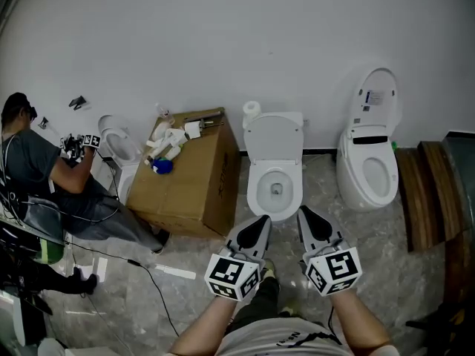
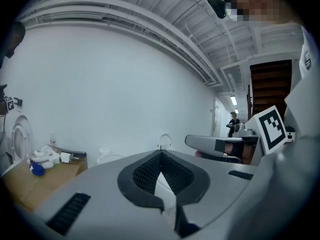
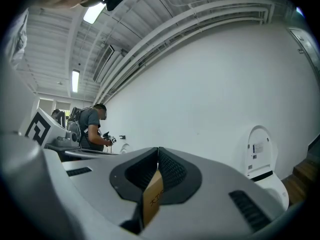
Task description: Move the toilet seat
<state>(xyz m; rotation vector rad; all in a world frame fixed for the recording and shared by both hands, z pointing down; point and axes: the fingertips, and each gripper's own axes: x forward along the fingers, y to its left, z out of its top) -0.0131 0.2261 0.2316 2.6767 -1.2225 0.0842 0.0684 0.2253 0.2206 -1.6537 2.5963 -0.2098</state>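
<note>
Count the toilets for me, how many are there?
3. The middle toilet is straight ahead; the right toilet stands beside it; the left toilet sits past the cardboard box, next to another person.

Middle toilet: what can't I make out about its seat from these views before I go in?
Head view: tips of the left gripper and right gripper cover part of the front edge of the middle toilet; contact cannot be told.
Head view: the white ring round the bowl may be seat or bare rim; too small to tell.
Left gripper view, right gripper view: each gripper's own body blocks the bowl.
</note>
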